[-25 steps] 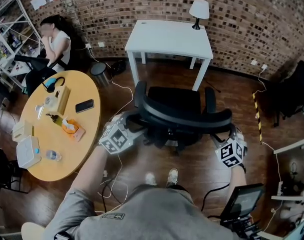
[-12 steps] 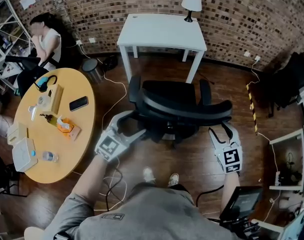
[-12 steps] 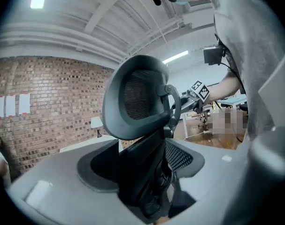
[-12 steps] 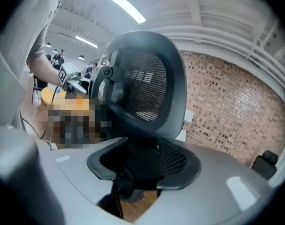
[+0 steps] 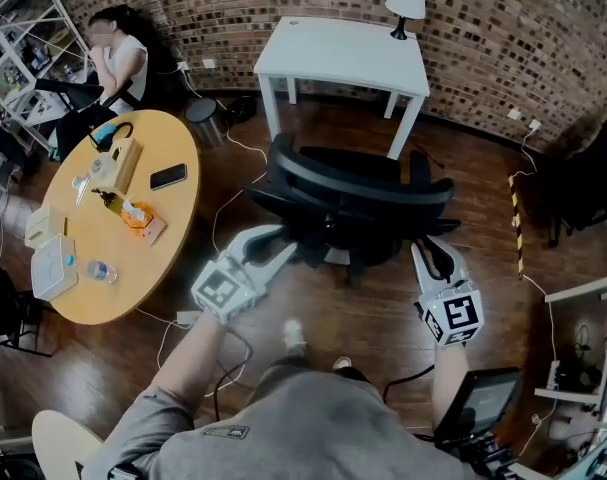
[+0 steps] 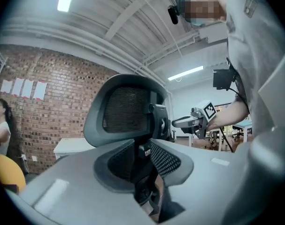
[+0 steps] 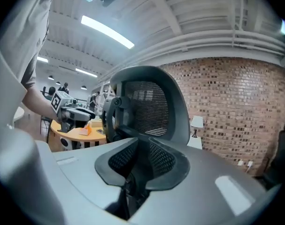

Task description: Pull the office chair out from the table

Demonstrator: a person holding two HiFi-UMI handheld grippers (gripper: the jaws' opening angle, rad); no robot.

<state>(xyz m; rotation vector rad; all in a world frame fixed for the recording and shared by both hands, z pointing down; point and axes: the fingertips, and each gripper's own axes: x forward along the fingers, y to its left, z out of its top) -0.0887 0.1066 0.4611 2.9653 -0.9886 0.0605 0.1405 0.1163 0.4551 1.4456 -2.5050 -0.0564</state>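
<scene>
Jaws were closing empty on my left gripper (image 5: 281, 244) and right gripper (image 5: 435, 257); office chair (image 5: 363, 190) stood clear of the surface (image 5: 343, 53), job looked done.

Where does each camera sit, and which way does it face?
Head view: on the person's head, steeply down at the office chair; arms, left tongs, right tongs.
Left gripper view: on left tongs, toward the chair past their closing, empty jaws.
Right gripper view: on right tongs, likewise closing, empty.
Shared: chair; each sees the other tongs.
</scene>
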